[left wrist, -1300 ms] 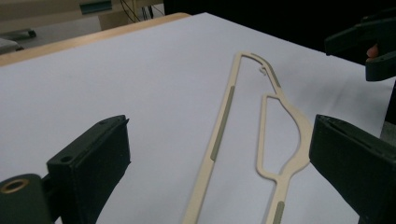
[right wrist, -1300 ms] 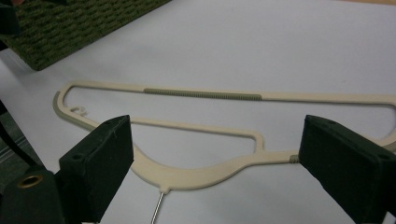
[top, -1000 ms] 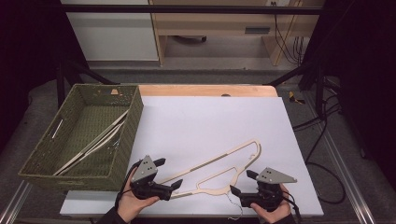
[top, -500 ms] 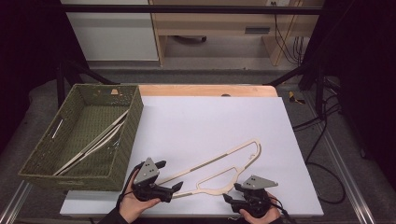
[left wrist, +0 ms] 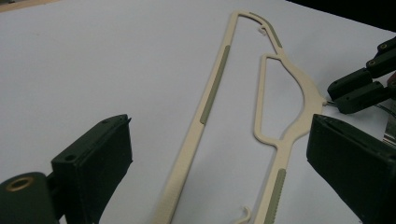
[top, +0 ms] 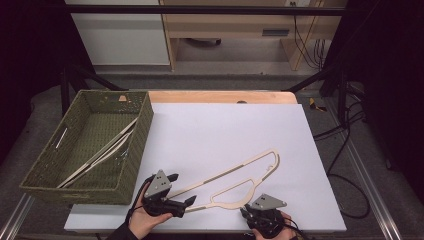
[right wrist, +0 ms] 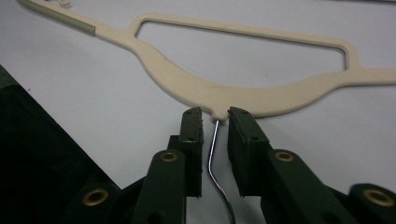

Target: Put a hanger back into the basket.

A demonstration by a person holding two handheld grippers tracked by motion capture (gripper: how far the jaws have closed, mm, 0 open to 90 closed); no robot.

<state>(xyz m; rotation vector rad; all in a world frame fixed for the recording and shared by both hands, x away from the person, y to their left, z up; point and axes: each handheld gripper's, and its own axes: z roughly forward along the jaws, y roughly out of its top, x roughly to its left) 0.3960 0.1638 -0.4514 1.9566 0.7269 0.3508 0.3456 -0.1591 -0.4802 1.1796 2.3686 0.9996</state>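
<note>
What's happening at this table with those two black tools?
A person is working on a cream clothes hanger lying flat on the white table. The right gripper has just been closing, its jaws either side of the hanger's metal hook with small gaps left. The left gripper is open around the hanger's other end. More hangers lie in the green basket to the left.

Left gripper is held low at the near edge in the left hand, jaws spread wide. Right gripper is held in the right hand, jaws just closing, a narrow gap seen between them, pads not yet pressed together.
</note>
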